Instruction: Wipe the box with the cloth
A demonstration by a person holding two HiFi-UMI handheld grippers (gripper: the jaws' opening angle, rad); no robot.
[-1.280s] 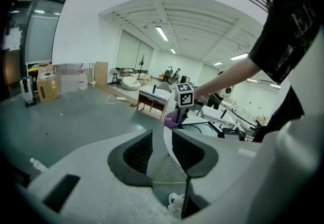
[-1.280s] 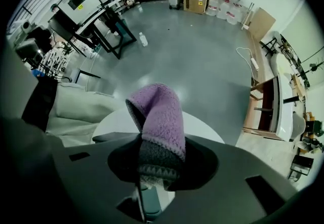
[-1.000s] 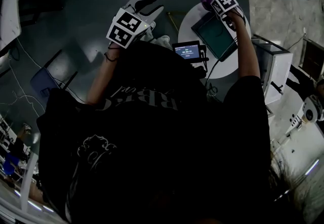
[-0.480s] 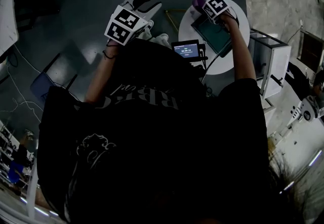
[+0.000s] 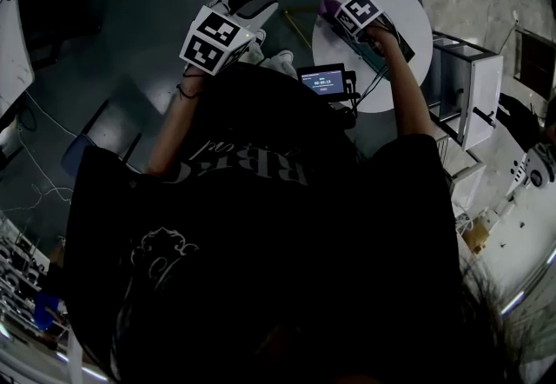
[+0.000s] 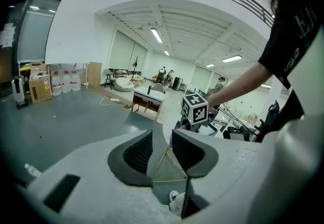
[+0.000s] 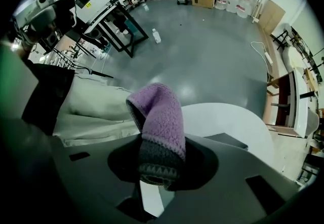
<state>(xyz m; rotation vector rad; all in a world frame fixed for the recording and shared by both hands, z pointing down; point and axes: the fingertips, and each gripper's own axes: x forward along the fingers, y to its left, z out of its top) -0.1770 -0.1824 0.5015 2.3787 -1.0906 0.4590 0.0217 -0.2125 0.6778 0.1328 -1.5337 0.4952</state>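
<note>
**Cloth clamped in the right gripper by the box; left gripper empty over the floor**

Head view: The person stands over a round white table and holds both grippers out in front. The right gripper is over the table's left part, with the purple cloth sticking out of its tip. The dark, flat box lies on the table just behind that gripper, partly hidden by the hand and forearm. This view does not show whether the cloth touches the box. The left gripper is held well to the left of the table, above the grey floor. A small lit screen sits at the person's chest, and a white cabinet stands to the right of the table.

Left gripper view: The jaws stand apart with nothing between them but a thin yellow band. Past them are the floor and a shoe. Further off, the right gripper's marker cube shows at the end of the outstretched arm.

Right gripper view: The jaws are pressed together on the cloth, whose free end curls upward. Behind it is the white tabletop, with a corner of the box to the right of the cloth. Light trousers fill the left side.
</note>
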